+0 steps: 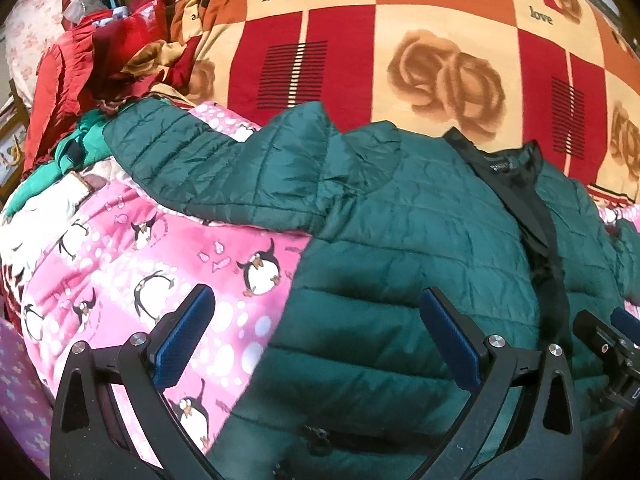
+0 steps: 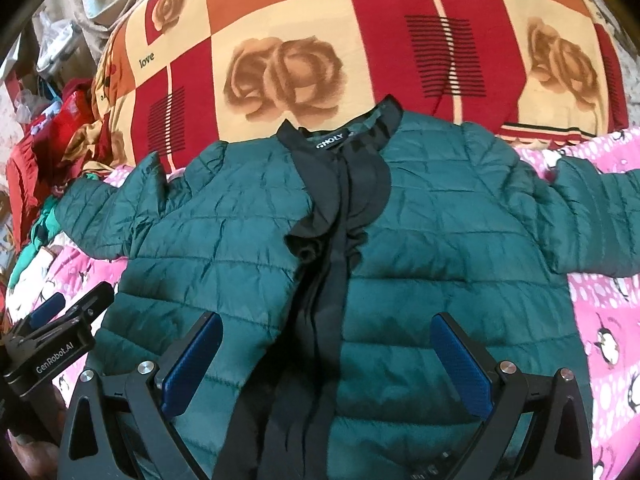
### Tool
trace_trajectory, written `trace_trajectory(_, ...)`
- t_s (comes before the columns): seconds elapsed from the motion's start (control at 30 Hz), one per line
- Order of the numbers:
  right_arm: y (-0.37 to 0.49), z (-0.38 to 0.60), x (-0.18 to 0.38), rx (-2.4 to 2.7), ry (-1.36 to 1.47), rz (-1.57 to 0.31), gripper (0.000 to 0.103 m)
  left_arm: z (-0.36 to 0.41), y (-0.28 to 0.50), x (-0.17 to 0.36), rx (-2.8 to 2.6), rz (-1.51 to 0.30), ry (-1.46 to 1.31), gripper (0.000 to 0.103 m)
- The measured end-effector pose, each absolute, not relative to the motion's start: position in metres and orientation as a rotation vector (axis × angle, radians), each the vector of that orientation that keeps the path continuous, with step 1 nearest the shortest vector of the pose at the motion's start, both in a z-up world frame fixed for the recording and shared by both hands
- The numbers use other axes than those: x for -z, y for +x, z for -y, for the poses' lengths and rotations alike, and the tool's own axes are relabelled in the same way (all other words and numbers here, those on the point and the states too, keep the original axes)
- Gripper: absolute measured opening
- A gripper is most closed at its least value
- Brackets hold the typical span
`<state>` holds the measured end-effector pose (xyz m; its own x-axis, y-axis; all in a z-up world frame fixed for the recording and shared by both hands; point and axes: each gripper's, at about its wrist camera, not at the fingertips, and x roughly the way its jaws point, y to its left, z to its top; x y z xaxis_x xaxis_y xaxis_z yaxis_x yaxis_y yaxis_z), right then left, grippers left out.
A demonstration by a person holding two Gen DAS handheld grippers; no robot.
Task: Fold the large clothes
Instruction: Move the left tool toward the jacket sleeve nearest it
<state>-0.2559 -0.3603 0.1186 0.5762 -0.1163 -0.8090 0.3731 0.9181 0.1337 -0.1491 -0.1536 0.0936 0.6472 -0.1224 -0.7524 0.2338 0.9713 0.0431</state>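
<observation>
A dark green quilted jacket [image 2: 432, 240] with a black ruffled front placket [image 2: 332, 216] lies spread flat, front up, on a pink penguin-print blanket [image 1: 160, 264], sleeves out to both sides. My right gripper [image 2: 328, 352] hovers open over the jacket's lower front, straddling the placket, nothing between its blue pads [image 2: 192, 364]. My left gripper [image 1: 316, 324] is open above the jacket's [image 1: 384, 240] left hem edge, one finger over the blanket. The left gripper [image 2: 60, 320] also shows at the lower left of the right wrist view, and the right gripper [image 1: 612, 340] at the left wrist view's right edge.
Behind the jacket lies a red, orange and cream rose-print blanket [image 2: 360, 40] with "love" lettering. A heap of red clothes [image 1: 80, 68] and a light green garment [image 1: 52, 164] sit at the far left, beside the jacket's left sleeve [image 1: 208, 160]. Cluttered items stand beyond them.
</observation>
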Motion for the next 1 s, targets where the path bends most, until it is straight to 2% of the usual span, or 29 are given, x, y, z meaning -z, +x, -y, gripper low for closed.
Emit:
trace_trajectory(0.43, -0.23, 0.364, -0.089, 0.264, 0.33, -0.929, 0.103, 0.102, -0.093, -0.1, 0.126, -0.851, 0.032, 0.103)
trace_trajectory(1.0, -0.202, 0.347, -0.085, 0.232, 0.271, -0.964, 0.103, 0.018, -0.011, -0.101, 0.0, -0.864, -0.041, 0.102)
